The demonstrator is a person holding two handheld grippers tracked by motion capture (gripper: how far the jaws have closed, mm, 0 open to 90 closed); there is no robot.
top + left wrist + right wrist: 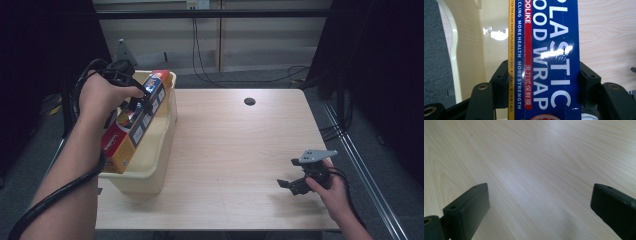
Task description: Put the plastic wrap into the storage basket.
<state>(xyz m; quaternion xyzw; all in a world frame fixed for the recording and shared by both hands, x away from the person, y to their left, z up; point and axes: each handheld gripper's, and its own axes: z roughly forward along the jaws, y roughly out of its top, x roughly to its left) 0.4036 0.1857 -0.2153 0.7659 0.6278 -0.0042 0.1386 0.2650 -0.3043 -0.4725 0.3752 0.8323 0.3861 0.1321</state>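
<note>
A long plastic food wrap box [134, 124], blue, red and yellow, lies slanted inside the cream plastic bin [161, 150] at the table's left edge. My left gripper [134, 102] is shut on the box near its middle. In the left gripper view both black jaws press against the box [549, 57] from either side, with the bin's inner wall [474, 45] behind it. My right gripper [290, 175] hovers low over the table's front right, its jaws wide apart. In the right gripper view, bare wood lies between the fingers [466, 207].
The light wooden table [240, 150] stretches between the bin and the right hand. A dark round cable hole [249, 101] sits near the far edge. Cables run along the floor behind the table and beside its right edge.
</note>
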